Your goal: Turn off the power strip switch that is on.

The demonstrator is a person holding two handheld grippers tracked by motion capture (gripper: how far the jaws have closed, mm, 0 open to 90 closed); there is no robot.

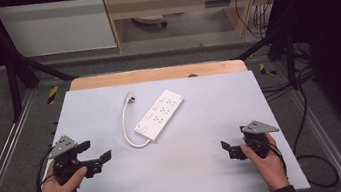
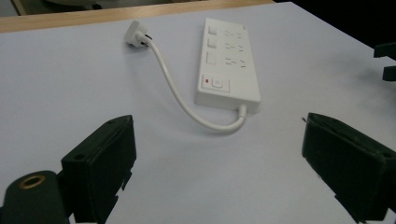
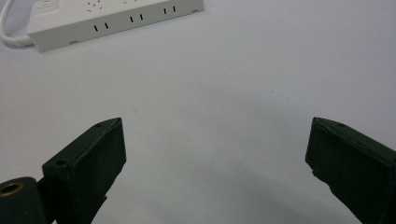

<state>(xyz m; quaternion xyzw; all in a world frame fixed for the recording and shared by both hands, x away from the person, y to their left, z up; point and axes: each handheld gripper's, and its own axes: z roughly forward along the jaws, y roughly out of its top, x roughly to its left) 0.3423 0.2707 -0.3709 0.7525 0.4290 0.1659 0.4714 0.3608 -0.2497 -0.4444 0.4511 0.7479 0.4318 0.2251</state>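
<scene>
I see the white power strip lying flat in the middle of the desk, its cord curled beside it, while my left gripper and right gripper sit near me, fingers wide open, holding nothing.

White power strip flat mid-table, diagonal, cord curled, unplugged

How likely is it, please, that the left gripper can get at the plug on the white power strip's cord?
Probably yes: the left gripper is open, and only bare grey table lies between it and the white plug, beside the white power strip.
</scene>
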